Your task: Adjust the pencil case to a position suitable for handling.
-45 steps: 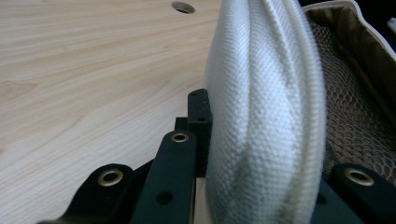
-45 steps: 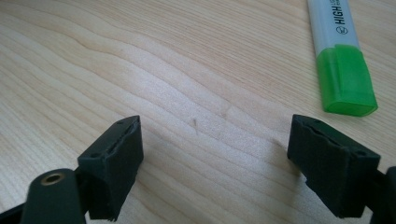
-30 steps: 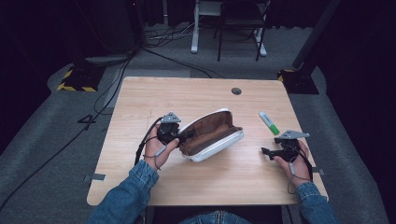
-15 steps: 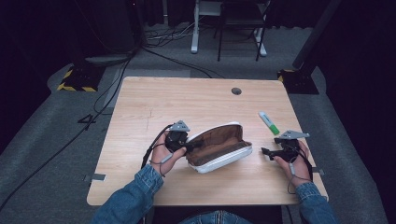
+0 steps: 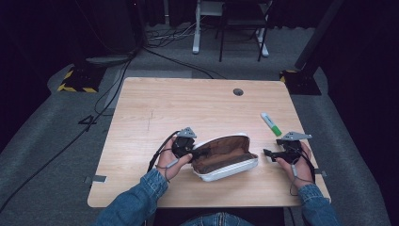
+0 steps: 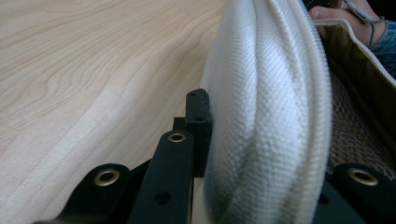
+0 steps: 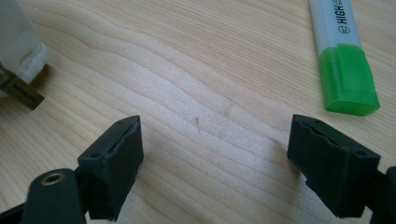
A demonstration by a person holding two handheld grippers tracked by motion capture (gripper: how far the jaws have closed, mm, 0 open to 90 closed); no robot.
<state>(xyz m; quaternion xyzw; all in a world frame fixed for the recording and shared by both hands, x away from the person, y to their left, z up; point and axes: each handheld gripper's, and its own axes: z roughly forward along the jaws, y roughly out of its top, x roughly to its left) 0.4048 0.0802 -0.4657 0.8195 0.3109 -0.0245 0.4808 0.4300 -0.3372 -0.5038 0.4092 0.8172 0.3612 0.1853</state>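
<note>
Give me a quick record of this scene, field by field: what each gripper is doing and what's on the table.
left gripper: shut on the pencil case's left wall
pencil case: white, brown lining, lying unzipped on the table
right gripper: open, nothing between the jaws, just above bare wood
highlighter: green cap, lying beyond the right gripper
table: light wood

place: lab or studio | cues: dark drapes, grey carpet (image 5: pixel 56 155), floor cables (image 5: pixel 164 40), hazard-striped stand bases (image 5: pixel 75 84)
</note>
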